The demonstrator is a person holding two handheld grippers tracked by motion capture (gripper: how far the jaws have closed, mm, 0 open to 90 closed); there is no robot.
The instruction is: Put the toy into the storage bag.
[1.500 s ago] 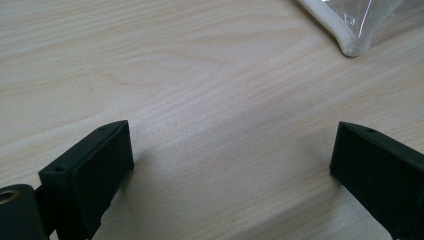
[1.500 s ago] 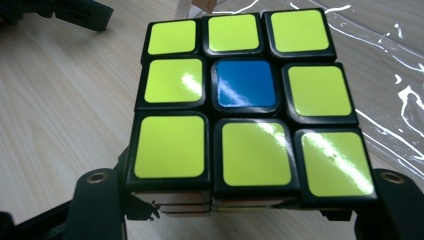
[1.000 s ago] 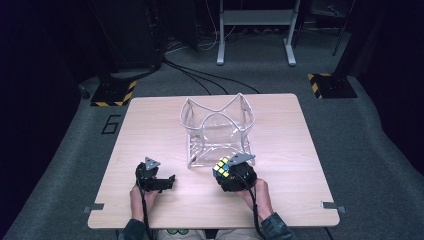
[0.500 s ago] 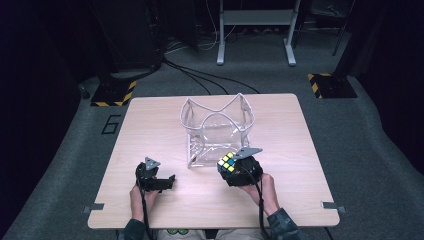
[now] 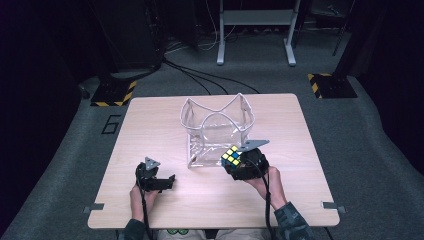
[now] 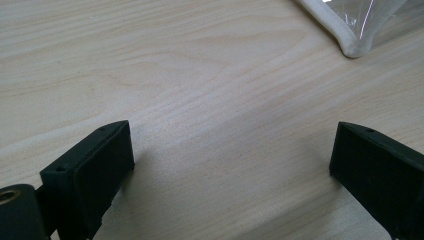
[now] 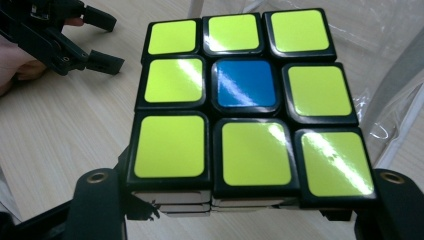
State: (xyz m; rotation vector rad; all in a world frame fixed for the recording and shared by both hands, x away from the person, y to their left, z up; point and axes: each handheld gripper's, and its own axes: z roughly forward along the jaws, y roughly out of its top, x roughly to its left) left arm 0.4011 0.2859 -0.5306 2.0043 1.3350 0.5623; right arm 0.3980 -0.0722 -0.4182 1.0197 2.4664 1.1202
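Cube [image 7: 240,105] sits gripped in the right claw [image 5: 239,162] beside the clear bag [image 5: 216,131] — not yet inside; left claw [image 5: 167,181] rests wide on the counter [image 5: 150,125].

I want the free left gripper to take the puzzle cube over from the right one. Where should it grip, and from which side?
Grip the puzzle cube on two opposite flat faces that the right gripper leaves bare, probably coming from the left gripper's side. The right jaws clamp its lower side faces, while the yellow face with the blue centre is exposed. Flat, parallel faces suit wide-open jaws.
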